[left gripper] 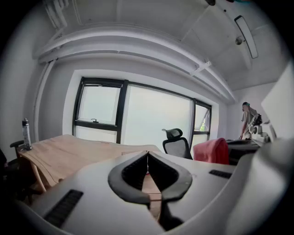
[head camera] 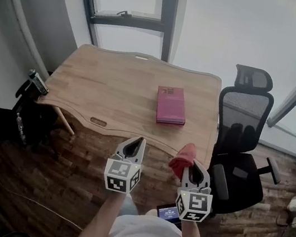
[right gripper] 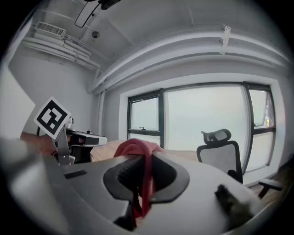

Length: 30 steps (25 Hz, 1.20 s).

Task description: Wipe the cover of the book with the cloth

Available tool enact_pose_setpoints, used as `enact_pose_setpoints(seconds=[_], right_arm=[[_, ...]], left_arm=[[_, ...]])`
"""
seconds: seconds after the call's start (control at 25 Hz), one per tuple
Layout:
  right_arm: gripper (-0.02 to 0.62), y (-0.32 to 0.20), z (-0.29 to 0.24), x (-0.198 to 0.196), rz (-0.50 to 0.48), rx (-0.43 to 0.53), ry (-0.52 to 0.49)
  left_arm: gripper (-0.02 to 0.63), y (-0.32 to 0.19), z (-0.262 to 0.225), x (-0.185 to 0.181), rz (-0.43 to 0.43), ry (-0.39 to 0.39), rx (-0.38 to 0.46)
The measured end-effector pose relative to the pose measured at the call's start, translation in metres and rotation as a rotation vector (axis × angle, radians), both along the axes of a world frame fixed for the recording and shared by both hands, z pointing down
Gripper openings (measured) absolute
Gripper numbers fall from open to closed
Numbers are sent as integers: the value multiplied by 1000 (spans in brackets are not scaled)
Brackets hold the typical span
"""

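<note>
A dark red book (head camera: pixel 171 105) lies flat on the wooden table (head camera: pixel 107 93), towards its right side. My right gripper (head camera: pixel 193 166) is shut on a red cloth (head camera: pixel 183 159), held in the air just short of the table's near edge. In the right gripper view the cloth (right gripper: pixel 138 151) bunches over the jaw tips and hangs down between them. My left gripper (head camera: pixel 135 142) hovers beside it to the left, shut with nothing in it; its jaws meet in the left gripper view (left gripper: pixel 148 155). There the cloth (left gripper: pixel 211 151) shows at the right.
A black office chair (head camera: pixel 241 137) stands at the table's right end. A black clamp arm with a camera (head camera: pixel 32 86) is fixed at the table's left corner. Large windows run behind the table. A phone (head camera: pixel 168 212) sits at my waist.
</note>
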State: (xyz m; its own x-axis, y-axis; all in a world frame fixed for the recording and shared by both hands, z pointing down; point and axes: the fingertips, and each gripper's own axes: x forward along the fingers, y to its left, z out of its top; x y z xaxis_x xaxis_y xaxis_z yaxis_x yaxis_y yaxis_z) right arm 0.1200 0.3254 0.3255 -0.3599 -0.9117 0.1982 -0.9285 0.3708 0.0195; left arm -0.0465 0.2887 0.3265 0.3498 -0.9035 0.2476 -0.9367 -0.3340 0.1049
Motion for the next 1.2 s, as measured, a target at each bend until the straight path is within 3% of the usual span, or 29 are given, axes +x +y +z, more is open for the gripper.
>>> enact_pose_setpoints(seconds=[0.84, 1.2], right_arm=[[41, -14, 3, 29, 23, -14, -70], [41, -63, 4, 16, -27, -10, -69]], left_arm=[[12, 2, 3, 7, -20, 1, -17], [12, -34, 2, -3, -29, 56, -6]])
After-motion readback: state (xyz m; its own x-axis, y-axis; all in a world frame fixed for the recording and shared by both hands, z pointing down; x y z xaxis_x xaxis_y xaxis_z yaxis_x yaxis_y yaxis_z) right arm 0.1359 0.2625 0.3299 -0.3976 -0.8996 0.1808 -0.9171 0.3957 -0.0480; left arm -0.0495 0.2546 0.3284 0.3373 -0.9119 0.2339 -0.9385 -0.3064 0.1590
